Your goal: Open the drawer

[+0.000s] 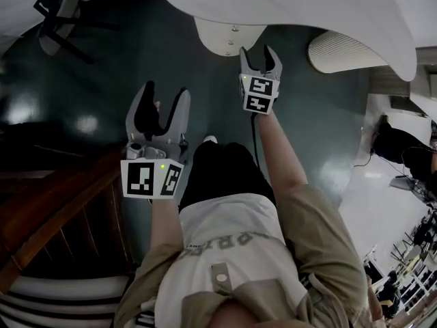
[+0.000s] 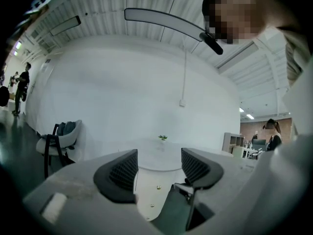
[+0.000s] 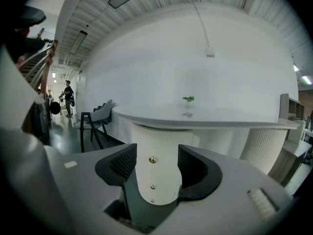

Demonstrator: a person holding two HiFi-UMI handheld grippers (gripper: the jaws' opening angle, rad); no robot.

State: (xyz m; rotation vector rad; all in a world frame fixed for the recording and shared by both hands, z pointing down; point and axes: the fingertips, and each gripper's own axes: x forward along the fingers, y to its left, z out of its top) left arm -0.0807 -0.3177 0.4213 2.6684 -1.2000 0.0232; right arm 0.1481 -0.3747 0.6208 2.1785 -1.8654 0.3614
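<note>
**Both claws spread before the drawer pedestal**

We held the right gripper (image 1: 257, 52) at 12 o'clock in the head view, jaws spread and empty, just short of the white drawer pedestal (image 1: 220, 38) under the table (image 1: 307, 5). Its own view framed the pedestal's three brass knobs (image 3: 153, 159) between the jaws, untouched. Our left gripper (image 1: 166, 91) hung at 10 o'clock, jaws likewise apart, holding nothing. A chair (image 1: 58, 9) stood at 11 o'clock.

Left gripper (image 1: 162, 108) raised, fingers apart, right gripper (image 1: 260, 59) extended forward, fingers apart
</note>
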